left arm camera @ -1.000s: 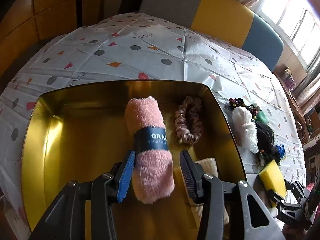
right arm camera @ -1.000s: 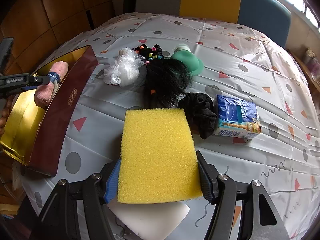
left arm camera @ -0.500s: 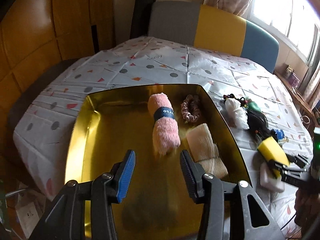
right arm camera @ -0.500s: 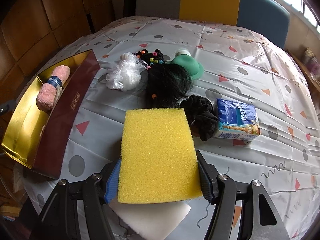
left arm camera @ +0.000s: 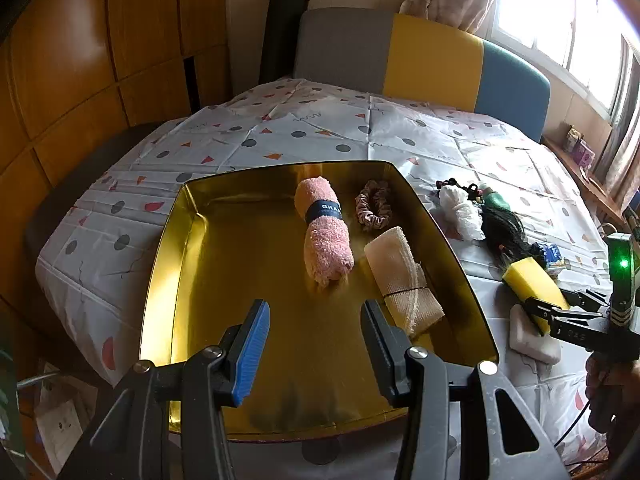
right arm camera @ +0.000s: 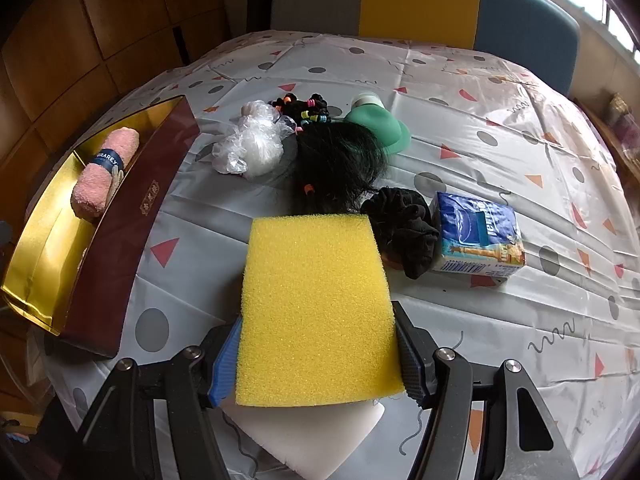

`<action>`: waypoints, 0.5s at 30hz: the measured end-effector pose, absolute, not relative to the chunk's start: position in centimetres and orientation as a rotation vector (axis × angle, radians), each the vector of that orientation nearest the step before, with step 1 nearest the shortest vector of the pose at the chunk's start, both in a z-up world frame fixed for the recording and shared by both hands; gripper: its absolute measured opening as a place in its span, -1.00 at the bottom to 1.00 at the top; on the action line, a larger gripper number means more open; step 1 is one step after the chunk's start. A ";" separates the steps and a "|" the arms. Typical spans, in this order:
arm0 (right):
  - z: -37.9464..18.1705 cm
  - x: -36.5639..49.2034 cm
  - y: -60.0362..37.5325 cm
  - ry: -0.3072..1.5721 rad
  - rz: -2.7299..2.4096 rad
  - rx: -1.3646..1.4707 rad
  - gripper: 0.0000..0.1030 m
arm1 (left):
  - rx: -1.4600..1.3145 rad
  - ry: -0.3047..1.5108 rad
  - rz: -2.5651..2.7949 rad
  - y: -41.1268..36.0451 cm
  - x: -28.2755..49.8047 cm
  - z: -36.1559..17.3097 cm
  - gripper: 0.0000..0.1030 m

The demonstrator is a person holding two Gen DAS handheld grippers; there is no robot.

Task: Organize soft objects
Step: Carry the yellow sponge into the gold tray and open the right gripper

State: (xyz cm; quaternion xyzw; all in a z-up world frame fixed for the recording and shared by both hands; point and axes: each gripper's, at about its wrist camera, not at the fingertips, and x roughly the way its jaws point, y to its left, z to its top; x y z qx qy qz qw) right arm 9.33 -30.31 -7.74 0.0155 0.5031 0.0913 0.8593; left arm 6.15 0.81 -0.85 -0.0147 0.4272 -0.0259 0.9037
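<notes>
A pink rolled towel (left arm camera: 326, 232) with a dark band lies in the gold tray (left arm camera: 192, 264), beside a pinkish scrunchie (left arm camera: 374, 204) and a beige rolled cloth (left arm camera: 404, 280). My left gripper (left arm camera: 314, 312) hangs open over the tray's near half, with nothing between its fingers. My right gripper (right arm camera: 318, 328) is shut on a yellow sponge (right arm camera: 316, 280), held just above a white foam block (right arm camera: 312, 432) on the tablecloth. In the left wrist view, the right gripper (left arm camera: 536, 308) and the sponge (left arm camera: 532, 280) sit right of the tray. The towel (right arm camera: 105, 172) also shows in the right wrist view.
Beyond the sponge lie a white plastic bundle (right arm camera: 252, 144), a black wig (right arm camera: 336, 160), coloured hair ties (right arm camera: 304, 108), a green object (right arm camera: 380, 124), a black scrunchie (right arm camera: 404, 228) and a blue tissue pack (right arm camera: 480, 236). The tray's maroon wall (right arm camera: 132, 220) stands on the left. A chair (left arm camera: 420, 60) is behind the table.
My left gripper has drawn back and up from the pink towel, which stays lying in the tray. The right gripper and its sponge have not moved.
</notes>
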 end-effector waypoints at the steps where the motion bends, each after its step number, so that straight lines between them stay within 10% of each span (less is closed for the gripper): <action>1: -7.7 9.3 -30.3 1.054 0.191 0.032 0.29 | -0.033 0.884 -0.056 0.8 6.1 -0.9 -0.07; 15: -6.2 9.2 -30.6 1.025 0.137 0.032 0.28 | -0.049 0.889 -0.052 2.5 5.4 -1.4 -0.07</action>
